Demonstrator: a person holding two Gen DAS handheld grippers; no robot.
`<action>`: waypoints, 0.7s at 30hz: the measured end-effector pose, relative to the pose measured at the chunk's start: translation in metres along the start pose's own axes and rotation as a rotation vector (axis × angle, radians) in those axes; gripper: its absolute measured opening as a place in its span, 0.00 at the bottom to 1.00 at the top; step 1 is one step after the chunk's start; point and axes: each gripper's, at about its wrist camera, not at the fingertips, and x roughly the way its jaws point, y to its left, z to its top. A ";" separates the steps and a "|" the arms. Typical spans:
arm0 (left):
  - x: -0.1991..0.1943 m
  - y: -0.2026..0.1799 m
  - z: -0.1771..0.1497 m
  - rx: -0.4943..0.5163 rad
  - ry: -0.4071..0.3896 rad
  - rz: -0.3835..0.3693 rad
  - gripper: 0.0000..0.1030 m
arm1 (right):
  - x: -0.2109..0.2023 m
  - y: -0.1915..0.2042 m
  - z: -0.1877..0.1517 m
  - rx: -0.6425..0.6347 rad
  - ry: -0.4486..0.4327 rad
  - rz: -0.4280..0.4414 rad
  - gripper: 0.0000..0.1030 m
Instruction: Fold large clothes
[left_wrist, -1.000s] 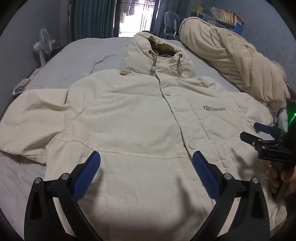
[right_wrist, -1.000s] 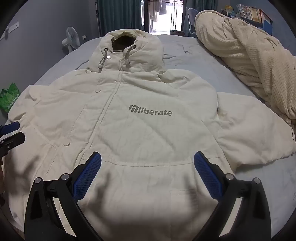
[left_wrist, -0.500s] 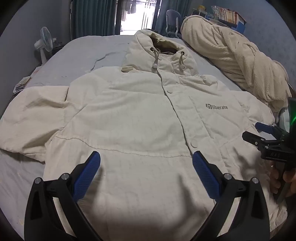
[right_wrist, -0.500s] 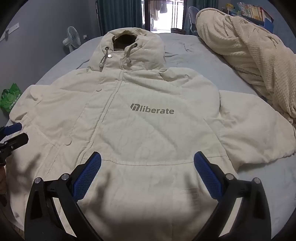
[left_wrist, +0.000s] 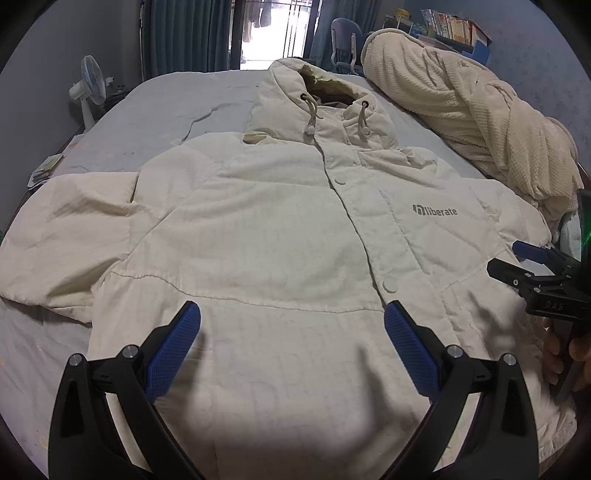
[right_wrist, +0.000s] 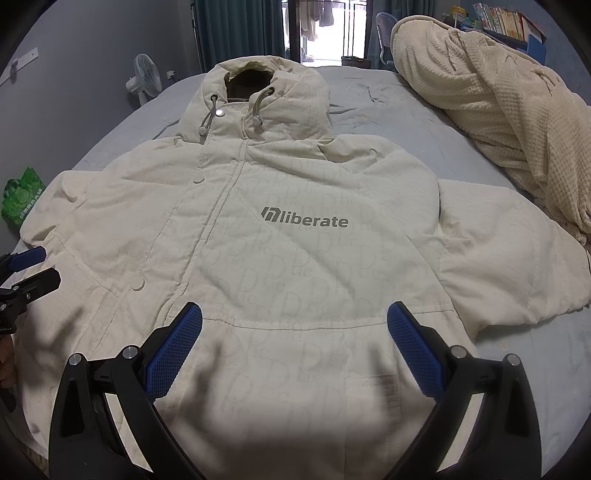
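Cream hooded jacket (left_wrist: 266, 236) lies face up and spread flat on the bed (left_wrist: 166, 107), hood (left_wrist: 314, 99) toward the far end, both sleeves out to the sides, front snapped closed. Grey "liberate" logo (right_wrist: 304, 218) on the chest. Hood drawcords hang loose over the collar.

Left claw (left_wrist: 291, 332): blue pads wide apart, nothing between them, hovering over the lower front of the jacket near the hem. Right claw (right_wrist: 294, 334): likewise spread wide and empty, over the pocket seam on the other half of the jacket. Each claw shows at the edge of the other's view, with a bit of the person's hand (left_wrist: 565, 354) behind the right one.

Rumpled cream waffle blanket (right_wrist: 498, 96) heaped along the right side of the bed, just beside the jacket's sleeve. Standing fan (left_wrist: 90, 92) on the left by the wall; green bag (right_wrist: 22, 195) by the bed's left edge; bookshelf (right_wrist: 506, 18) at far right
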 end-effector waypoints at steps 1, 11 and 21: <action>0.001 0.001 0.000 -0.002 0.001 -0.001 0.92 | 0.000 0.000 0.000 0.001 0.001 0.000 0.94; 0.002 0.000 -0.001 0.004 0.008 0.006 0.92 | -0.001 0.000 0.000 0.002 0.000 0.003 0.94; 0.004 0.001 0.001 0.009 0.009 0.007 0.92 | -0.001 0.000 0.000 0.003 0.001 0.004 0.94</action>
